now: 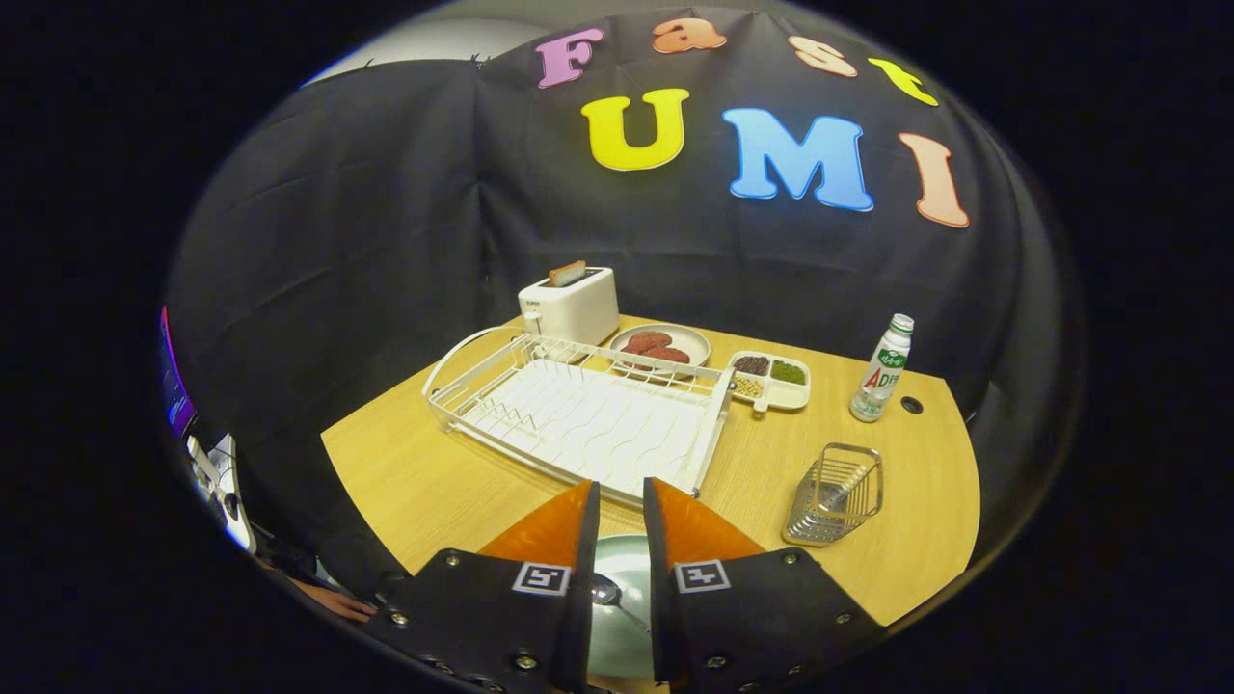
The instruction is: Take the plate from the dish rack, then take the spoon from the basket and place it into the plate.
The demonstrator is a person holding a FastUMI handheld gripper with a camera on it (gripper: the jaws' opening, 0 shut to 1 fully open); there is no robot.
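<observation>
Between the fingers, spoon on grey-green plate.

Toaster; patty plate; divided tray; bottle.

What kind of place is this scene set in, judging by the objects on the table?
Probably a staged kitchen setup in a booth, not a real kitchen: a wooden table holds a dish rack, a toaster and a plate of food. The gripper is open over a green plate.
</observation>
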